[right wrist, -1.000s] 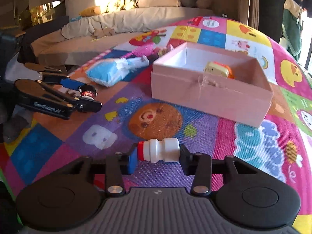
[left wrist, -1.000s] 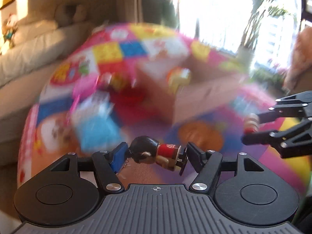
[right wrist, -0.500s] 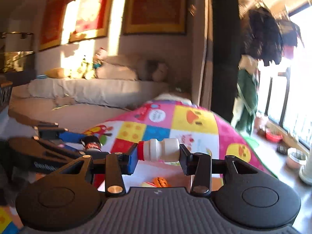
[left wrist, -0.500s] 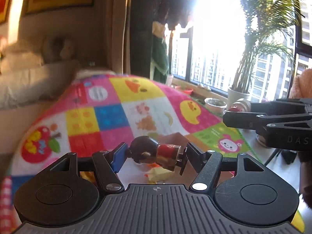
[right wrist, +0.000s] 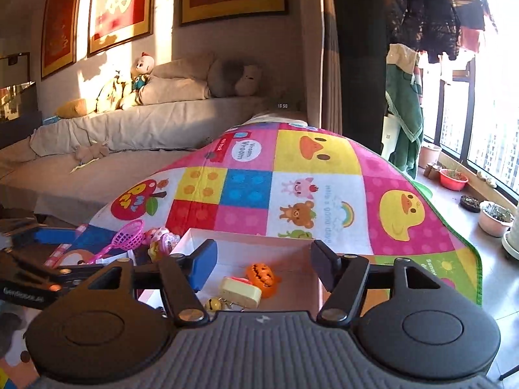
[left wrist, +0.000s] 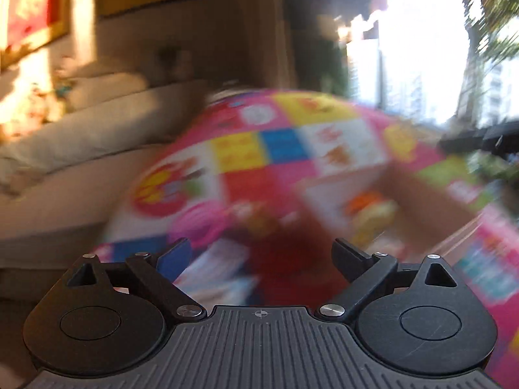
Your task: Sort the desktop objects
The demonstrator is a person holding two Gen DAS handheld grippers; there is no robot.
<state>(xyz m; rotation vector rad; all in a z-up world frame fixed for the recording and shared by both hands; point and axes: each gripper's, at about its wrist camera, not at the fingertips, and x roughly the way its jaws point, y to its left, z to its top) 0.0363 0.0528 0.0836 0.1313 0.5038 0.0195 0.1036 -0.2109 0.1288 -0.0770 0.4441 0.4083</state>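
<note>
My right gripper [right wrist: 263,267] is open and empty, held just above the pink box [right wrist: 246,238]. Inside the box lie an orange pumpkin toy [right wrist: 262,275], a cream block-shaped toy [right wrist: 240,291] and a small yellow bell [right wrist: 212,304]. My left gripper [left wrist: 261,261] is open and empty; its view is badly blurred. It also shows at the left edge of the right wrist view [right wrist: 35,272], beside the box. The box appears blurred at the right of the left wrist view [left wrist: 382,201].
A colourful play mat [right wrist: 292,181] covers the surface. A pink toy net [right wrist: 125,238] and small pink toys [right wrist: 160,238] lie left of the box. A beige sofa [right wrist: 136,129] stands behind. Plant pots [right wrist: 494,217] line the window sill at right.
Both grippers have opened: the doll figure has left the left gripper and the white bottle has left the right one. The left gripper is swinging, so its view is blurred.
</note>
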